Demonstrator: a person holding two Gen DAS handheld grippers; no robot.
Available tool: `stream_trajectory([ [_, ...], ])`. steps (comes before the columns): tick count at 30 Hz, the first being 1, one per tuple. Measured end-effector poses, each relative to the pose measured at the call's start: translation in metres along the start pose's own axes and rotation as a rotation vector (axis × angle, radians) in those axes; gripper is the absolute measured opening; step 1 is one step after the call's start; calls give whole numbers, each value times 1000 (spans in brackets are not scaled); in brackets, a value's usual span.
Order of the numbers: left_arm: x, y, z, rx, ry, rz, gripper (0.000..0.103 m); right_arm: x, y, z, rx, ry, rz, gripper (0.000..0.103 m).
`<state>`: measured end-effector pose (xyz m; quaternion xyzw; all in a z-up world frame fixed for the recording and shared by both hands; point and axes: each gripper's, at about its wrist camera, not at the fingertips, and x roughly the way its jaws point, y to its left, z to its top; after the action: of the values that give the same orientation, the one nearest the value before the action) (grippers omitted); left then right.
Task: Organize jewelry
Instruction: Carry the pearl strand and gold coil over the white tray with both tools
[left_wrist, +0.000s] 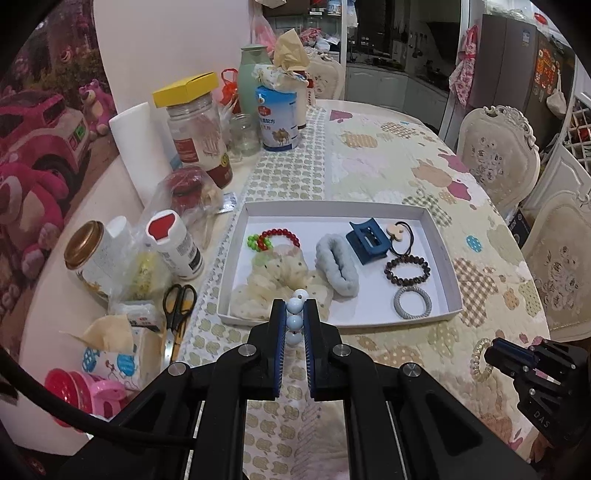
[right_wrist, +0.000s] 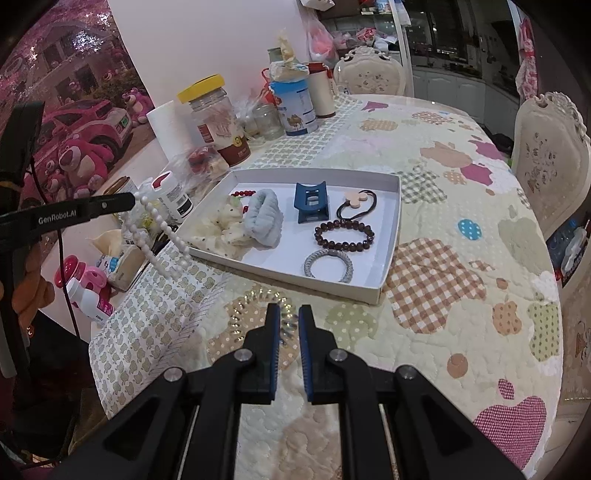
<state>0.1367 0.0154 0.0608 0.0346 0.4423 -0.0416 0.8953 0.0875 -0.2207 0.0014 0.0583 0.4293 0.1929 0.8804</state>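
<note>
My left gripper (left_wrist: 295, 314) is shut on a string of pale white beads (left_wrist: 295, 319), just in front of the white tray (left_wrist: 332, 202). In the right wrist view the left gripper (right_wrist: 133, 201) holds the bead string (right_wrist: 159, 230) hanging above the table's left side. My right gripper (right_wrist: 287, 321) is shut on a clear spiral hair tie (right_wrist: 255, 301), near the tray's front edge (right_wrist: 295, 280). In the left wrist view the spiral tie (left_wrist: 479, 360) hangs at the right gripper's tip (left_wrist: 493, 352). The tray holds scrunchies, a blue claw clip (left_wrist: 367, 240), bead bracelets and hair ties.
Jars, bottles, a blue tin (left_wrist: 277, 118), scissors (left_wrist: 177, 306) and tissue packs crowd the table's left side. A patterned quilted cloth (right_wrist: 443, 258) covers the round table. Ornate chairs (left_wrist: 498, 155) stand along the far and right edges.
</note>
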Motion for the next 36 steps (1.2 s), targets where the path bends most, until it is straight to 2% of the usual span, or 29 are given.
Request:
stream_trajectory([
  [10,7,8,37,5,-12,11,8,10,2,22,-12,-8,-3,10],
  [20,36,1,77,42,-1,22,8,43,1,46,-10,24,0,10],
  [29,86,-14,113,63,31,3,8,86,-4,63,13,66,-2,10],
  [36,135,-30,129,62,88,-58,8,118,-10,68,43,112,-7,10],
])
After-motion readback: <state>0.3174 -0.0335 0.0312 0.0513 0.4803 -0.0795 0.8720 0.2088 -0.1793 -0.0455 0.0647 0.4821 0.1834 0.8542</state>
